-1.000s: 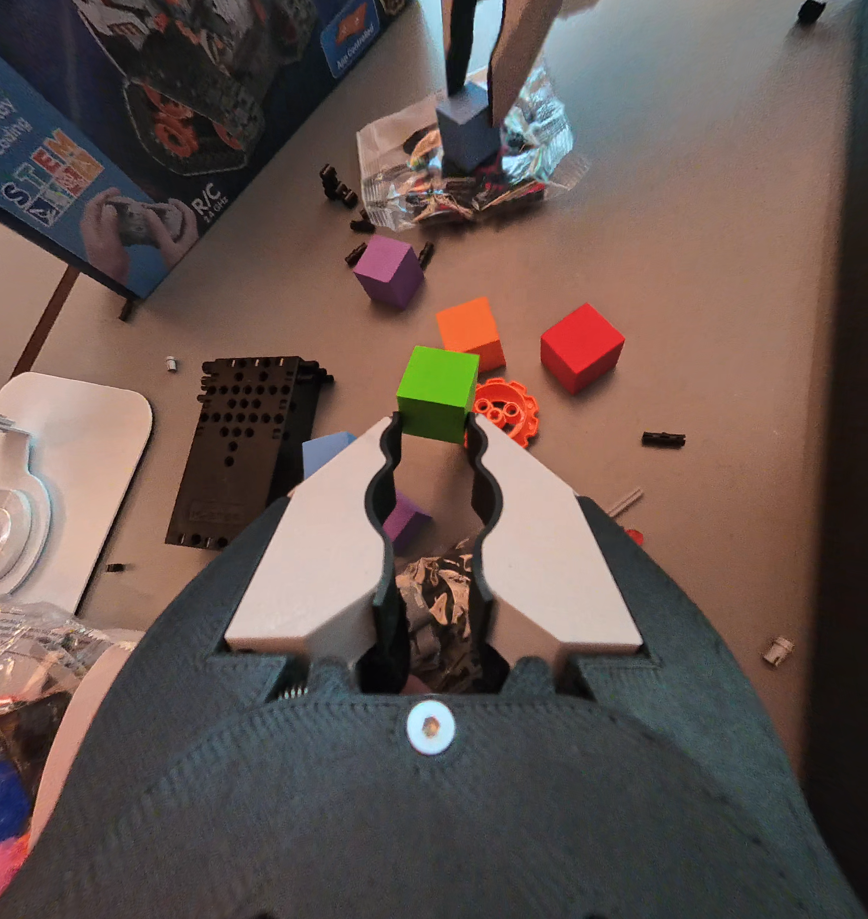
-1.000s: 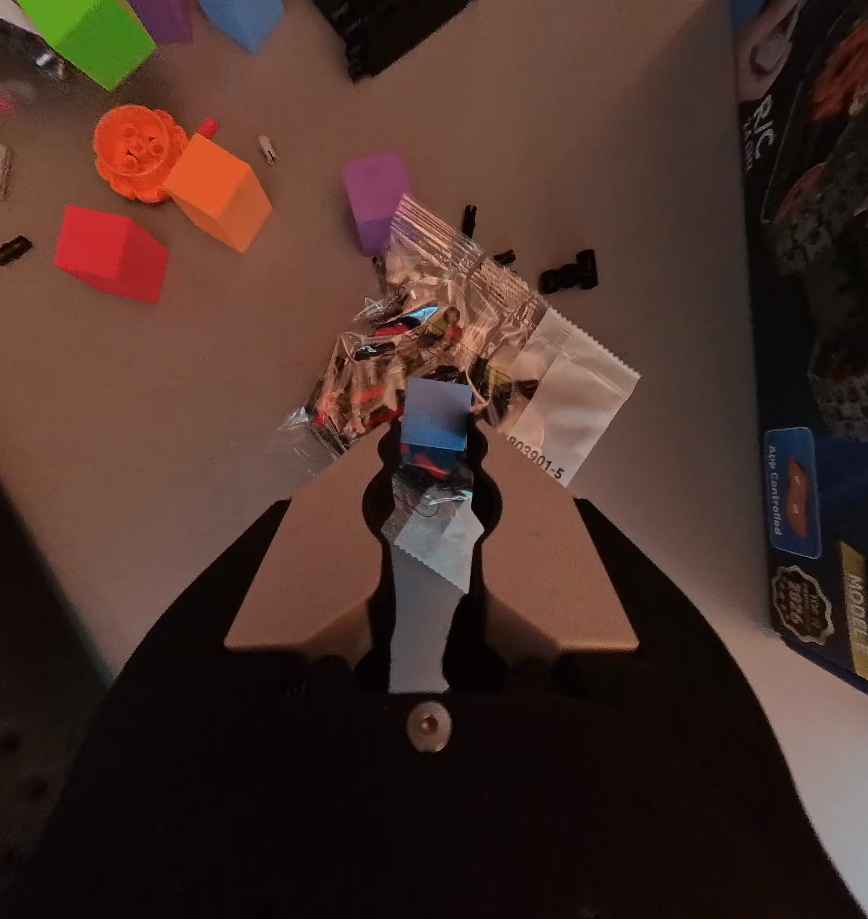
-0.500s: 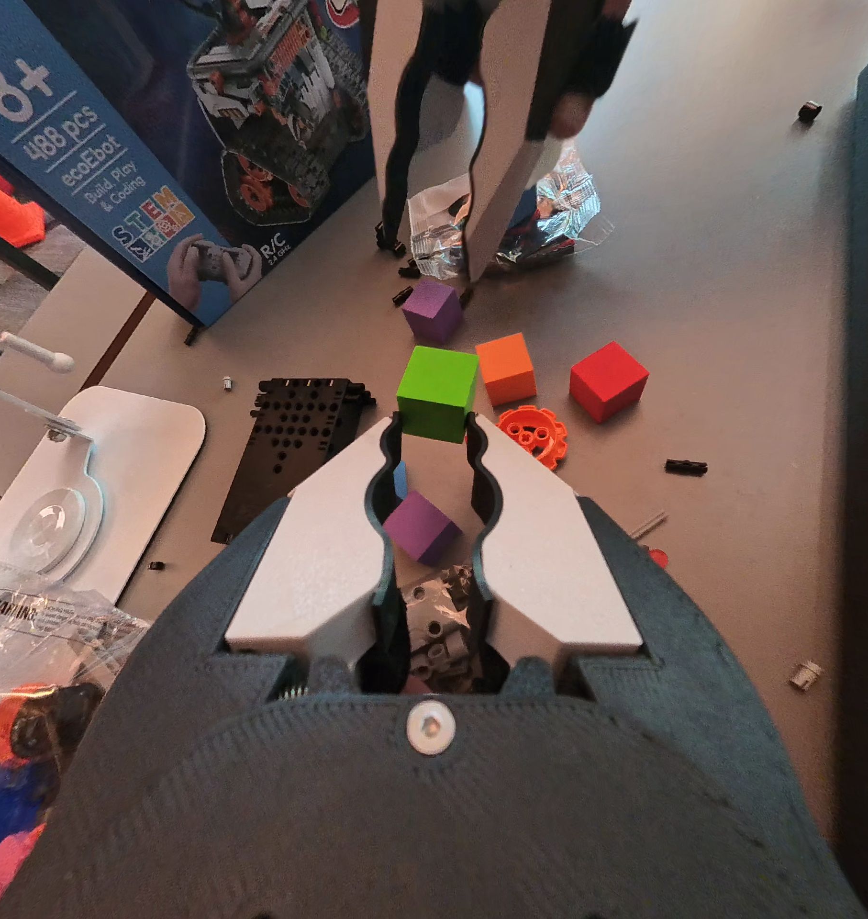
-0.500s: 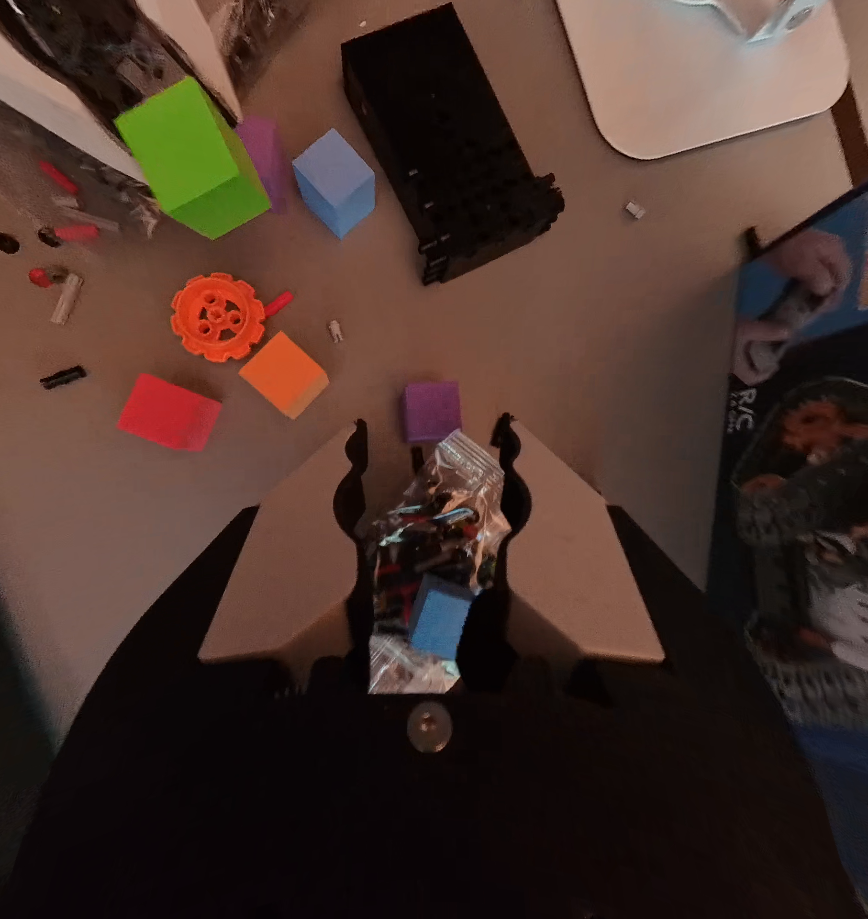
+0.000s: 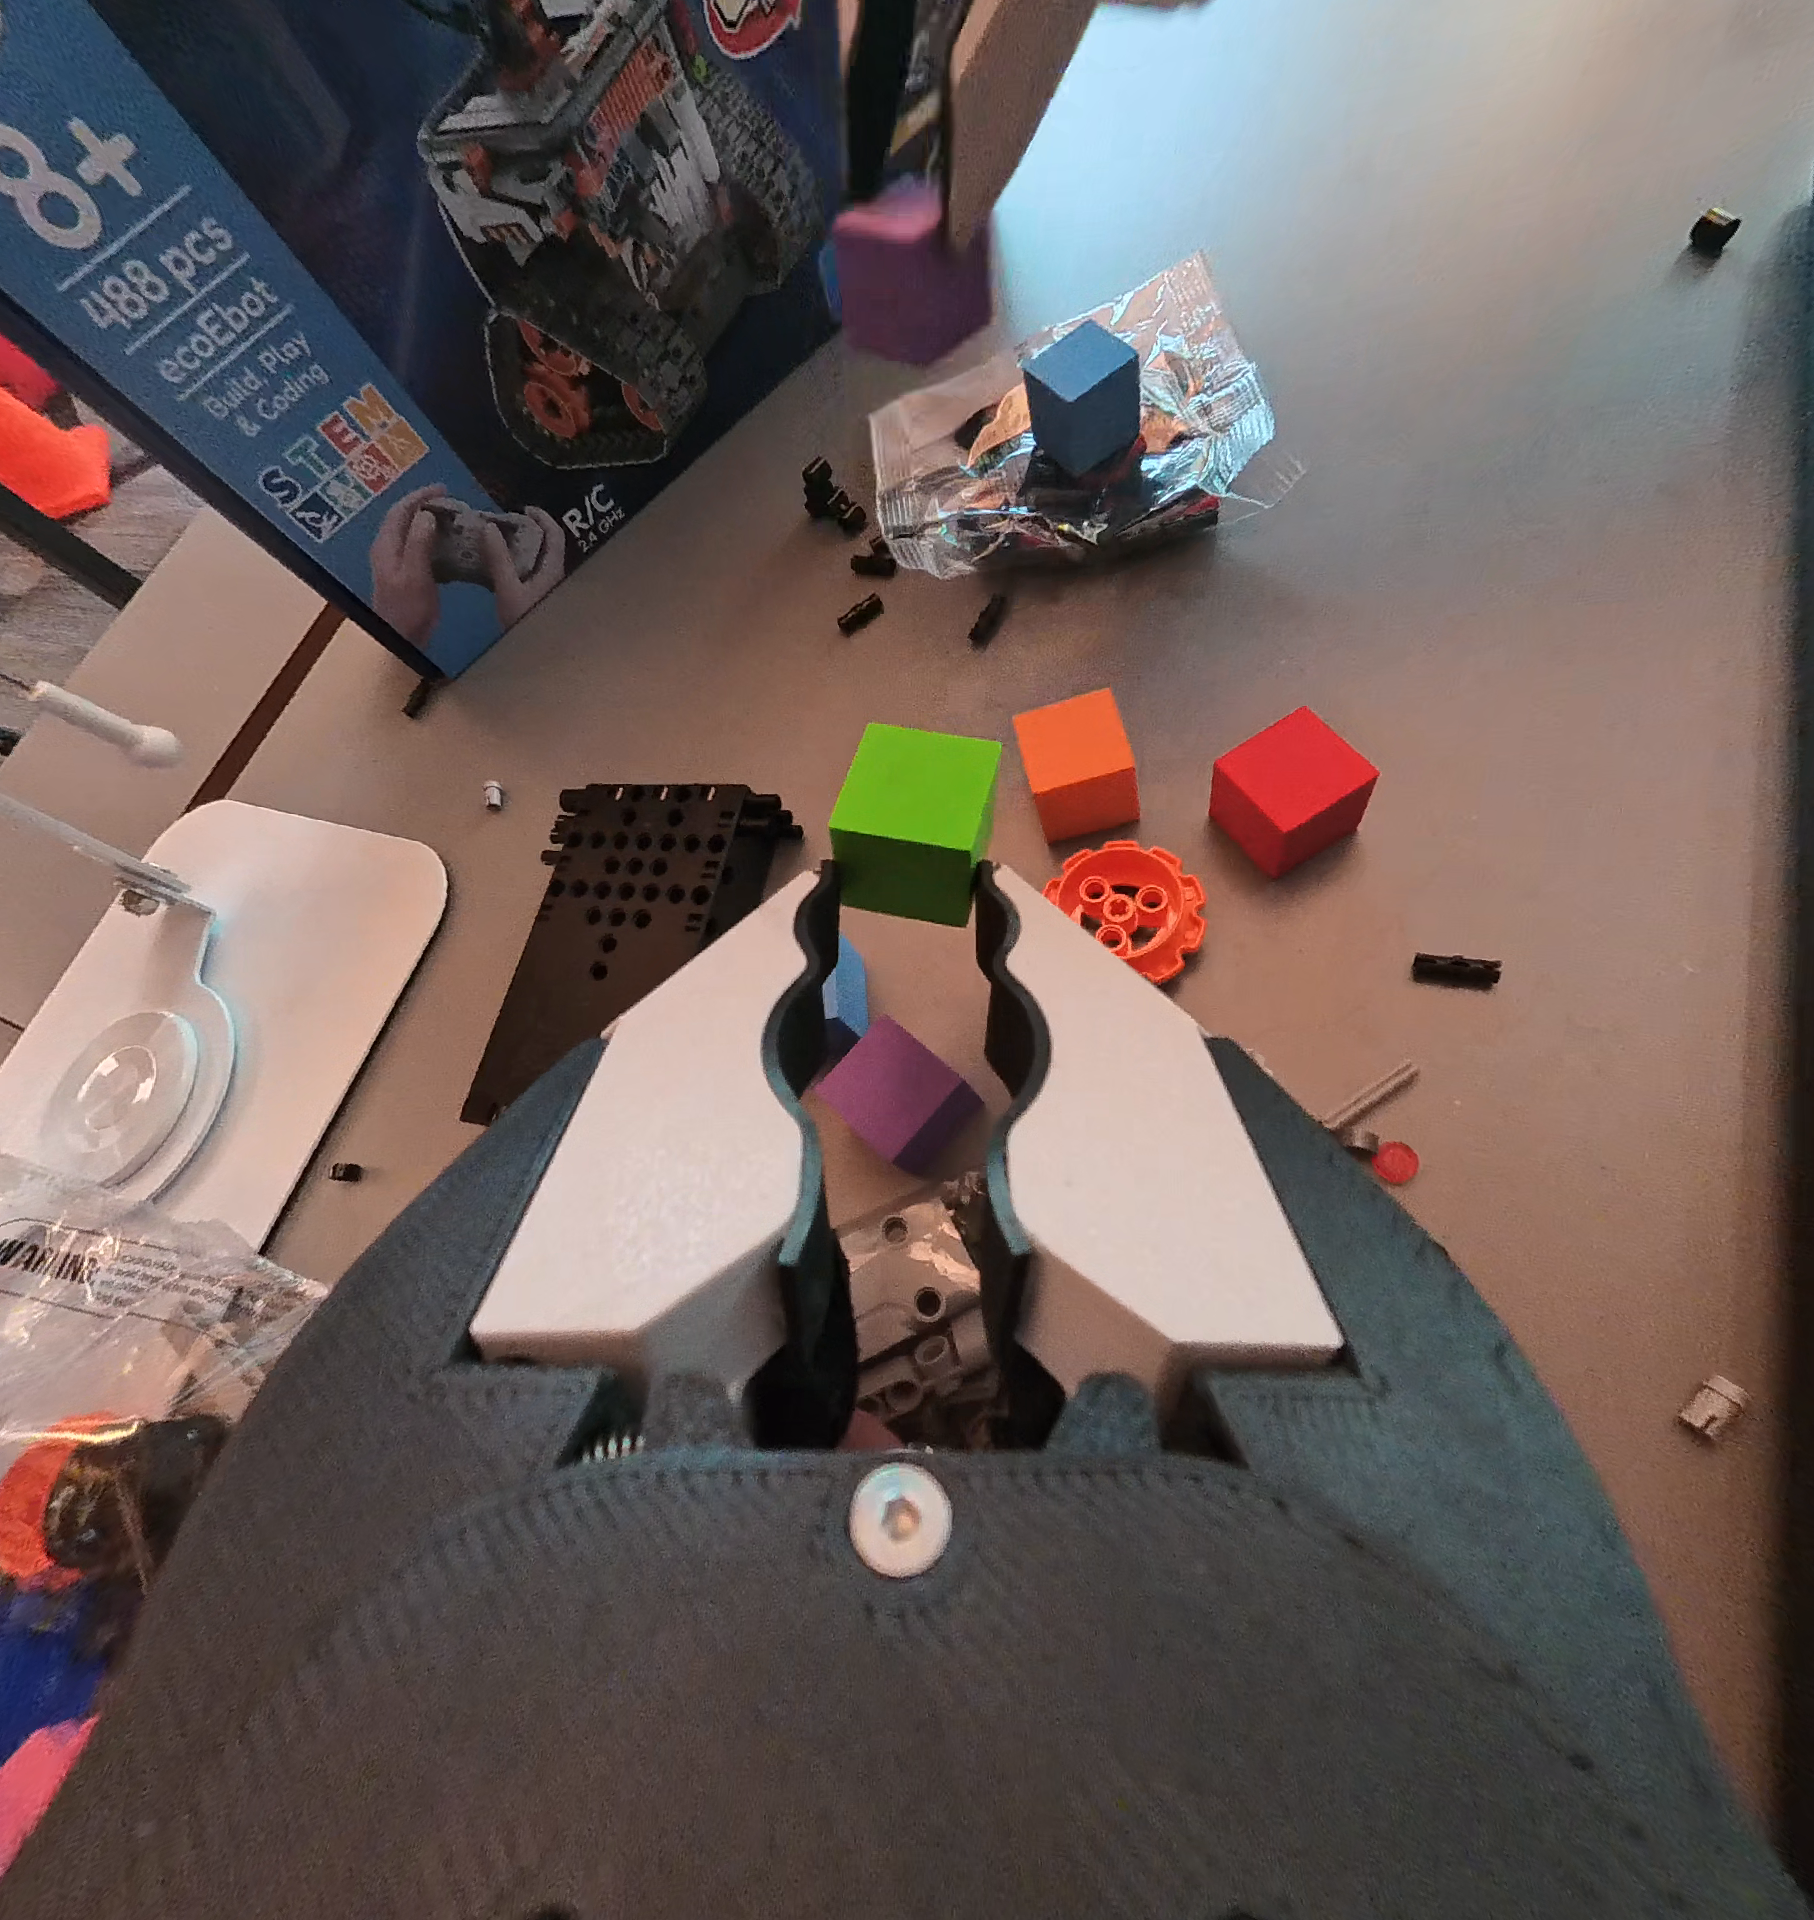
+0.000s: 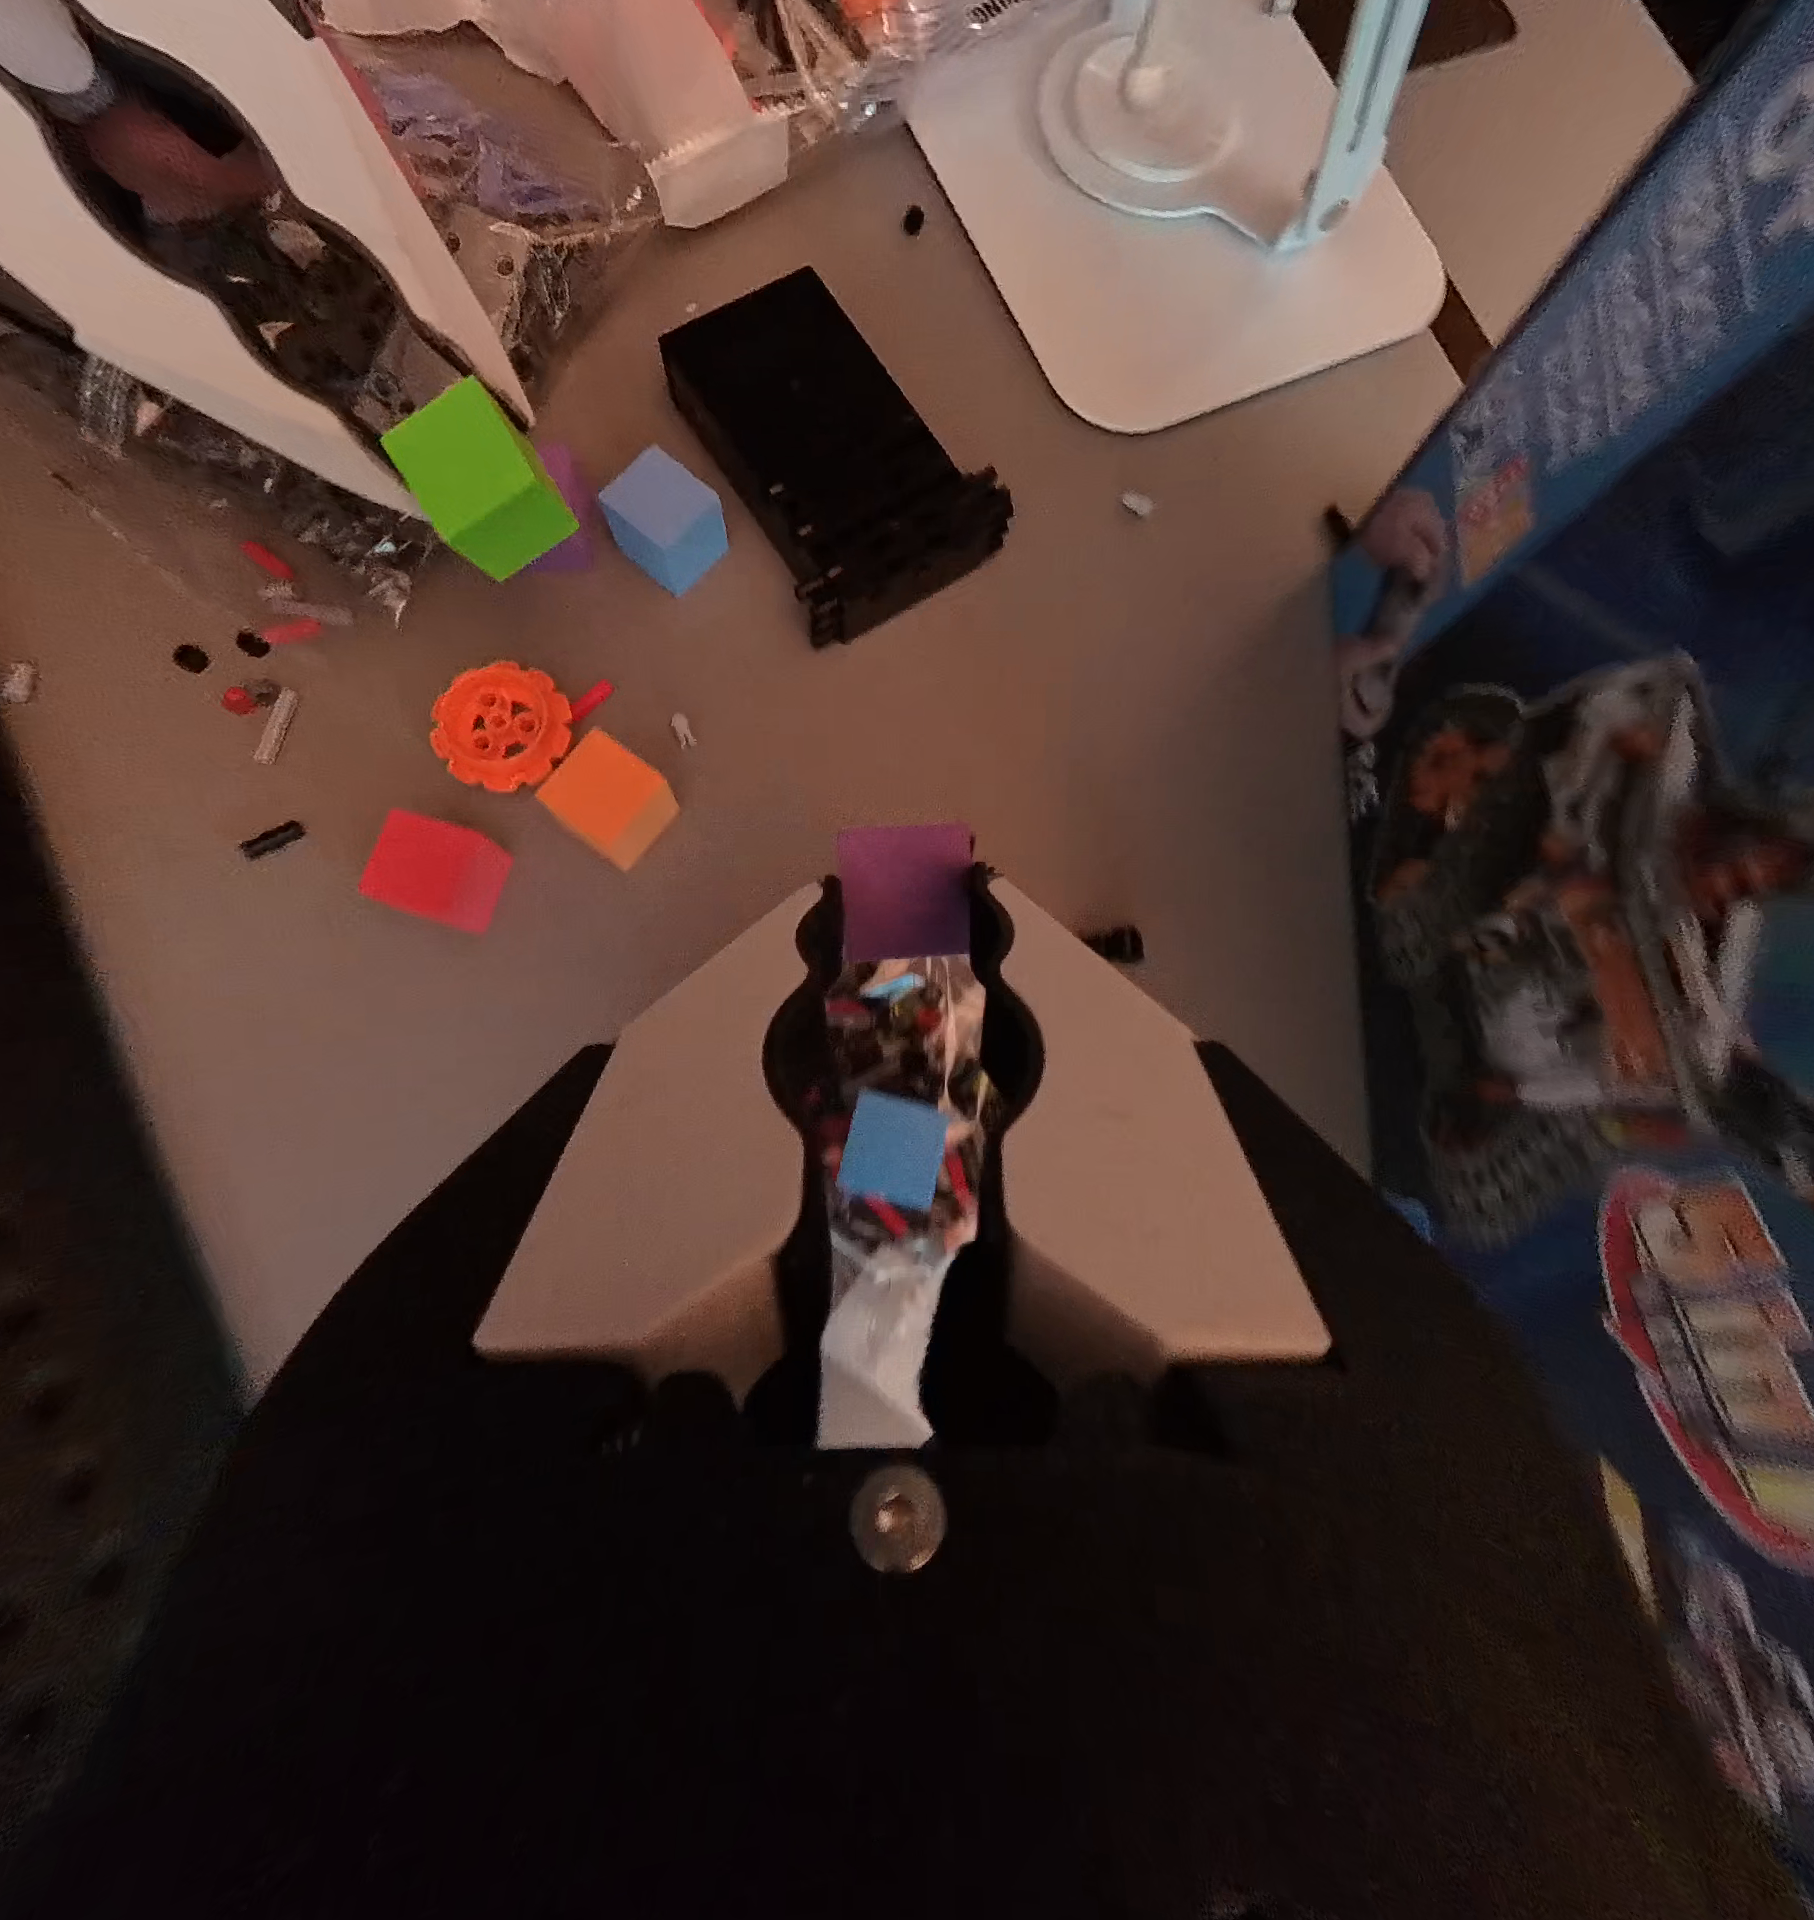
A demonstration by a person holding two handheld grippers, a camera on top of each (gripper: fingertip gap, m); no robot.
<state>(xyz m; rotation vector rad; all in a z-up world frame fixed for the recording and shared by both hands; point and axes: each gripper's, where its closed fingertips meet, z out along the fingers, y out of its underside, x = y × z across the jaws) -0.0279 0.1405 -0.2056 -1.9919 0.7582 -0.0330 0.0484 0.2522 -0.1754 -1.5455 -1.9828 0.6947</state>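
Note:
My left gripper (image 5: pixel 908 883) is shut on a green cube (image 5: pixel 913 826) and holds it above the table. Under it lie a purple cube (image 5: pixel 898 1091) and a light blue cube (image 5: pixel 846 987), partly hidden by my finger. My right gripper (image 6: pixel 905 883) is shut on another purple cube (image 6: pixel 905 891) and holds it in the air; that cube also shows far off in the left wrist view (image 5: pixel 913 281). Below it a blue cube (image 6: pixel 890 1148) rests on a clear plastic bag of small parts (image 5: pixel 1173 436). The green cube also shows in the right wrist view (image 6: pixel 477 478).
An orange cube (image 5: pixel 1077 764), a red cube (image 5: pixel 1292 790) and an orange gear (image 5: pixel 1126 912) lie together. A black perforated plate (image 5: pixel 633 925), a white lamp base (image 5: pixel 259 987) and a tall blue toy box (image 5: pixel 259 312) stand left. Small pins are scattered about. About 15 cm separates my left fingertips from my right. Measured from the fingertips, the orange gear (image 5: pixel 1126 912) is 6 cm or so from the left gripper and 15 cm from the right. It is also in sight in the right wrist view (image 6: pixel 504 734).
My right gripper let go of the blue cube on the bag, opened, then shut on the purple cube and lifted it. My left gripper drew back and up with the green cube.

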